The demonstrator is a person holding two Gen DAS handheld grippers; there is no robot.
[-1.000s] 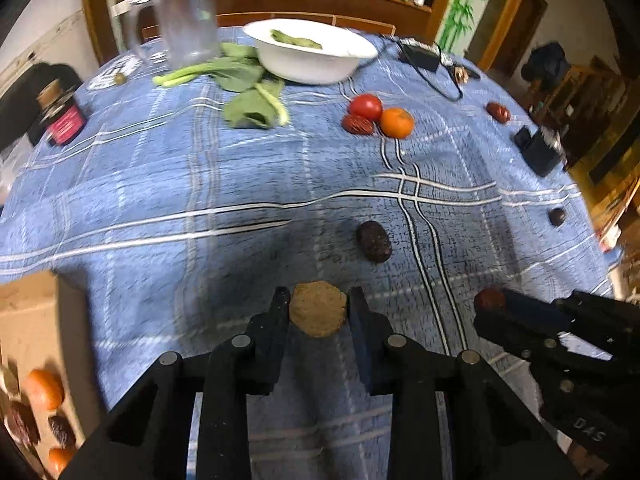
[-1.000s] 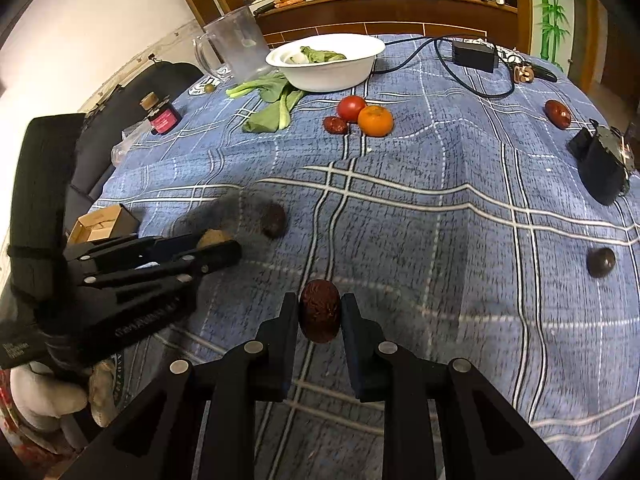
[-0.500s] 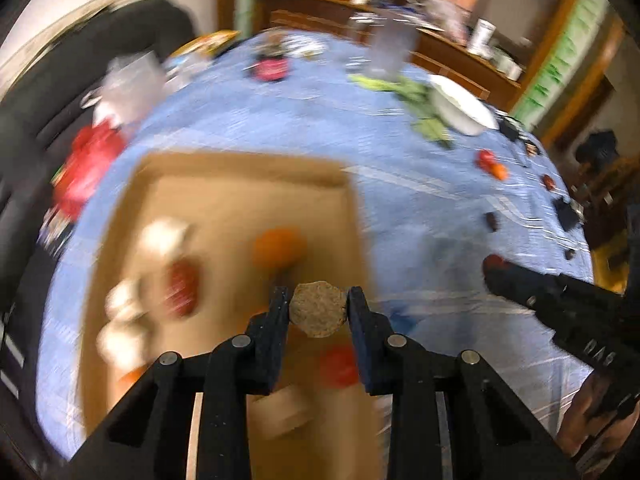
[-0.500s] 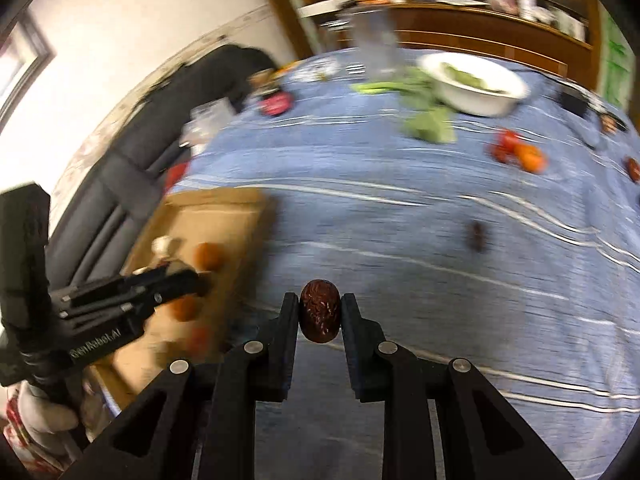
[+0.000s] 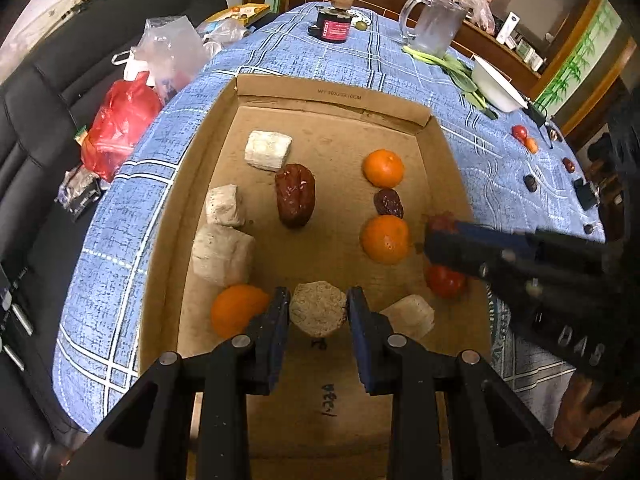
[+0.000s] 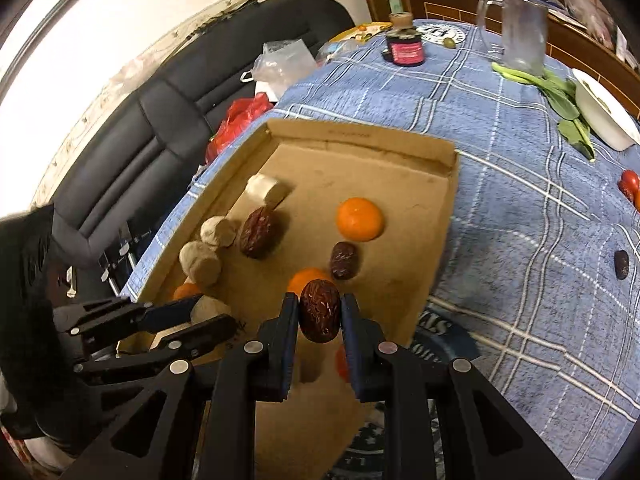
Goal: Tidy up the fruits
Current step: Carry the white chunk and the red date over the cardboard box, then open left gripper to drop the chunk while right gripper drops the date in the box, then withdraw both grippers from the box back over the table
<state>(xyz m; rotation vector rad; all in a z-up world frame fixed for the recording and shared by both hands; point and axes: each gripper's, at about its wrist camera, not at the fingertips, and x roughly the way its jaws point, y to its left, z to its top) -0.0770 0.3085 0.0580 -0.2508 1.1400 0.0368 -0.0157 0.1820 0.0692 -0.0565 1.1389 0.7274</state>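
My left gripper (image 5: 318, 300) is shut on a tan, rough round chunk (image 5: 318, 316) and hovers over the near end of an open cardboard box (image 5: 332, 98). My right gripper (image 6: 320, 308) is shut on a wrinkled red date (image 6: 320, 318) above the box's right side (image 6: 448, 216). It enters the left wrist view from the right (image 5: 440, 236). Inside the box lie oranges (image 5: 383, 167) (image 5: 385, 239) (image 5: 238, 310), a large date (image 5: 296, 195), a small date (image 5: 388, 203), a tomato (image 5: 446, 282) and several pale chunks (image 5: 268, 151).
The box sits on a blue plaid tablecloth (image 5: 280, 60). Farther back stand a dark jar (image 5: 334, 24), a glass jug (image 5: 434, 26), greens (image 5: 460, 72) and a white bowl (image 5: 496, 88). Loose fruits (image 5: 520, 132) (image 5: 530, 182) lie far right. Plastic bags (image 5: 120, 128) rest on a black sofa (image 5: 60, 60).
Both grippers travelled left from the middle of the table to above the cardboard box, each keeping its piece. The views swung from the bowl and loose fruits onto the box.
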